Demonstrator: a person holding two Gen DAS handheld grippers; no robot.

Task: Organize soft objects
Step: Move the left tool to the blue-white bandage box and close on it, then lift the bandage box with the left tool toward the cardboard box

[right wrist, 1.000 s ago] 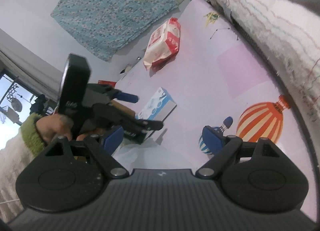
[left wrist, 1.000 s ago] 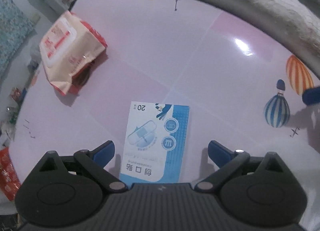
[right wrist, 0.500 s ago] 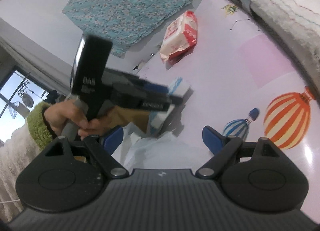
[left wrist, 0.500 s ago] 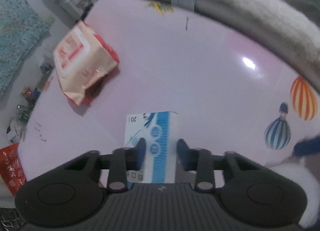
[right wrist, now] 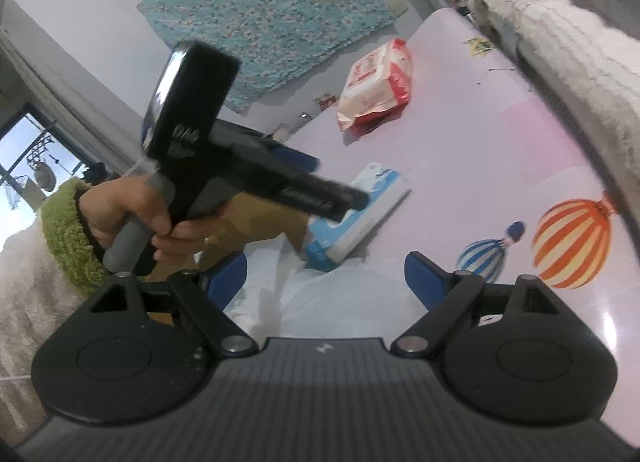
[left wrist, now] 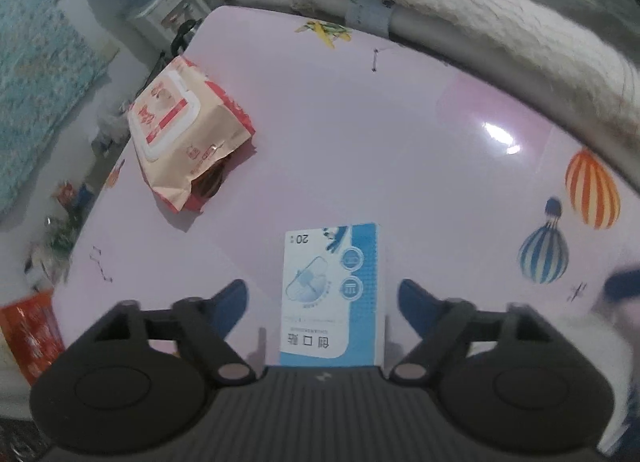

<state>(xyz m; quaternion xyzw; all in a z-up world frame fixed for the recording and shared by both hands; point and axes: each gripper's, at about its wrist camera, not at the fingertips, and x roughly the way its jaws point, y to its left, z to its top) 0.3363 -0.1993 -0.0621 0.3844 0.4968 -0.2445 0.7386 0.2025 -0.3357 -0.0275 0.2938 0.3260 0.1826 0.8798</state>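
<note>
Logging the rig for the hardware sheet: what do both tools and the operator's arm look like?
Both tools, left tool and right tool, match: black ribbed body, two round black discs, silver pivot pins, dark blue finger pads. The left unit has a grey handle and a black box on top. Bare hand, fuzzy green cuff, white fleecy sleeve.

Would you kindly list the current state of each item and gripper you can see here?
left hand-held gripper: open, fingers either side of the box, not touching.
right hand-held gripper: open, above the white plastic bag.
plaster box: closed, lying flat on the table.
wet wipes pack: lid shut, lying on the table.
white plastic bag: crumpled, lying at the table edge.
</note>
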